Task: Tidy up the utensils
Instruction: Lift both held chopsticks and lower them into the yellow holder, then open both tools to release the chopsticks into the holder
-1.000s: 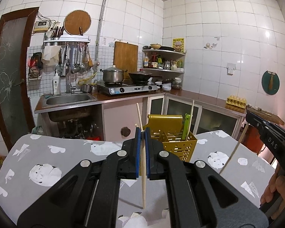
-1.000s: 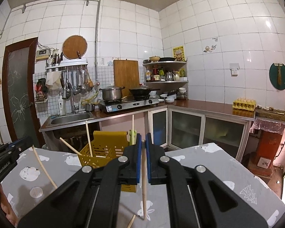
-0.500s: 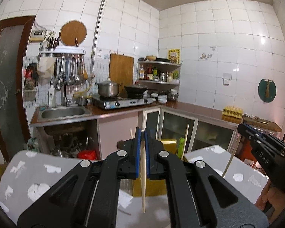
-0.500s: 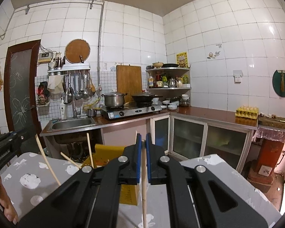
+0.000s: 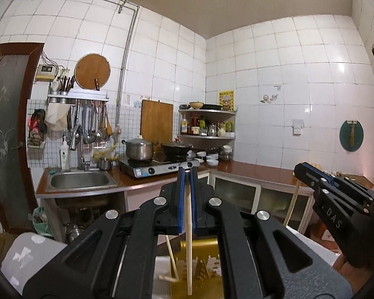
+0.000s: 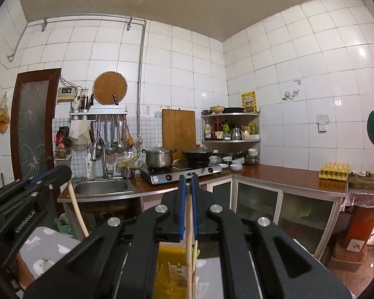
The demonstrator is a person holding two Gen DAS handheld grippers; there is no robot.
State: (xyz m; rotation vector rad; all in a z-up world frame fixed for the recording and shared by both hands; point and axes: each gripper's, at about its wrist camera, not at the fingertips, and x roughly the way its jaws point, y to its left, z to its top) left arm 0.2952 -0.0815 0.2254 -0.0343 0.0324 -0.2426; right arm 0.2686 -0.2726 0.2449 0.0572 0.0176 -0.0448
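I see a grey table (image 5: 25, 256) with white animal-print cloth; a yellow slotted plastic utensil basket (image 6: 172, 271) stands on it.

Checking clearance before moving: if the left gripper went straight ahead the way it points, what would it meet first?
Probably the counter edge by the gas stove. The left gripper, shut on a chopstick, has open air before that; depth unclear.

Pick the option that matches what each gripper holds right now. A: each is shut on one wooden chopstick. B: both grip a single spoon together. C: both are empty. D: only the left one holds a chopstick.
A: the left gripper clamps the left chopstick upright between its blue pads, and the right gripper clamps the right chopstick the same way, above the yellow utensil basket.
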